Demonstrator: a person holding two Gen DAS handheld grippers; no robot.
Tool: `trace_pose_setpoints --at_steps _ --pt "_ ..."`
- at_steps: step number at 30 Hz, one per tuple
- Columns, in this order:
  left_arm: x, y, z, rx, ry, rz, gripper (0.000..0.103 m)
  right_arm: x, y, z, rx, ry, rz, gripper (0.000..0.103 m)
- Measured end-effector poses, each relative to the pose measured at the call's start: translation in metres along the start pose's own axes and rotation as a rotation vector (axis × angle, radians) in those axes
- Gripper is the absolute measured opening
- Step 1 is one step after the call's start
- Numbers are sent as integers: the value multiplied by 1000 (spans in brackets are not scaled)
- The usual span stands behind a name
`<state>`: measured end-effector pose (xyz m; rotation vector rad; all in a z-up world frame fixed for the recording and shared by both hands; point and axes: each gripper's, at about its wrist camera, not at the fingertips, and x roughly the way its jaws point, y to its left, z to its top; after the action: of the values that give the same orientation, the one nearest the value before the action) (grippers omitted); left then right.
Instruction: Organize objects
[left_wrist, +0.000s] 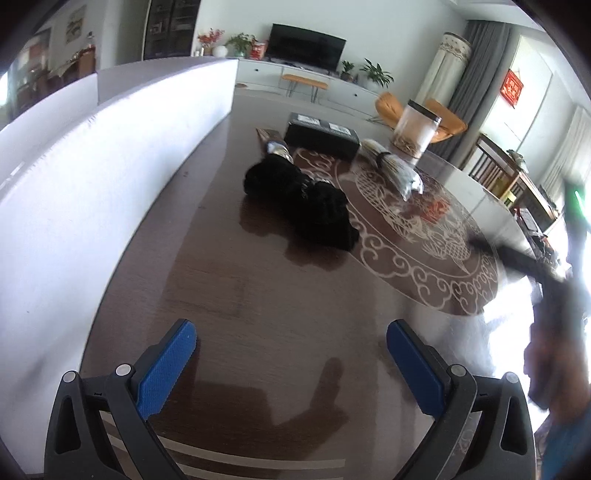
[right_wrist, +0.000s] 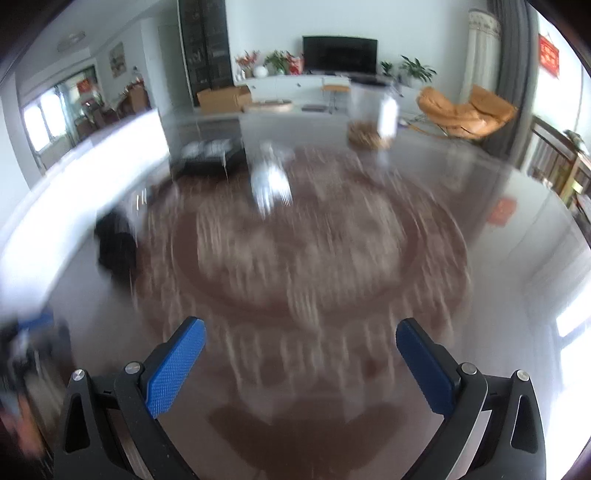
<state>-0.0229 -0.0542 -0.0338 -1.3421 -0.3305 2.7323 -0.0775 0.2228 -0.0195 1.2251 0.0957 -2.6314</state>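
Both tools, left (left_wrist: 291, 338) and right (right_wrist: 301, 334), gape empty; box (left_wrist: 322, 132) labels unreadable.

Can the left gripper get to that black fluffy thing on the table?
Probably yes. The left gripper is open and empty, and only bare table lies between it and the black bundle ahead. The white board stands off to the side, not in its path.

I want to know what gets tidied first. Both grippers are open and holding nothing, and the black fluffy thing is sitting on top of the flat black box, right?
Not quite. The black fluffy bundle lies on the dark wooden table, in front of the flat black box, not on top of it, as the left wrist view shows. The rest is right: the left gripper and right gripper are open and holding nothing.
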Motion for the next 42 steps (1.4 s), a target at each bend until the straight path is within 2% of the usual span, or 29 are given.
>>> trace_pose_setpoints --at_steps 2,5,7,9,11,13,14,15,16,19,23,30,33,35,36,37,38,40,42 --pt "-1 -3 -2 18 -3 16 103 26 7 39 -21 20 30 103" --pt "2 -10 -5 45 5 26 103 70 25 91 -67 63 20 103" --pt "3 -12 -5 59 6 24 103 95 33 114 -60 85 10 102" --pt "2 -13 -6 70 6 21 103 124 38 128 -48 147 -21 100" --pt "1 -14 -8 77 8 19 103 143 40 133 -44 189 -57 89" --pt "3 -14 -7 74 12 14 103 149 39 131 -39 205 -63 69" --pt "3 -13 -7 69 15 10 103 151 38 128 -34 207 -51 64" --pt "4 -13 -7 64 18 6 103 147 36 125 -30 182 -36 41" --pt "4 -12 -7 58 21 3 103 143 36 122 -33 174 -37 34" --pt "6 -9 -7 40 29 1 103 125 30 105 -44 141 -20 34" --pt "7 -6 -6 24 28 4 103 87 18 60 -51 109 -1 34" --pt "7 -12 -9 55 36 39 103 3 -8 -39 -60 32 -75 34" --pt "8 -13 -10 70 41 54 103 -19 -14 -66 -36 16 -88 36" --pt "8 -14 -10 77 43 61 103 -25 -19 -72 -4 17 -81 52" --pt "9 -15 -10 80 44 64 103 -26 -23 -75 13 27 -79 70" --pt "9 -15 -10 84 46 68 103 -26 -25 -77 24 32 -86 77" --pt "8 -17 -11 88 46 71 103 -26 -27 -77 37 31 -98 77" --pt "9 -18 -12 96 49 80 103 -31 -27 -78 52 16 -107 86" --pt "10 -20 -12 107 52 93 103 -26 -29 -78 57 35 -108 86"
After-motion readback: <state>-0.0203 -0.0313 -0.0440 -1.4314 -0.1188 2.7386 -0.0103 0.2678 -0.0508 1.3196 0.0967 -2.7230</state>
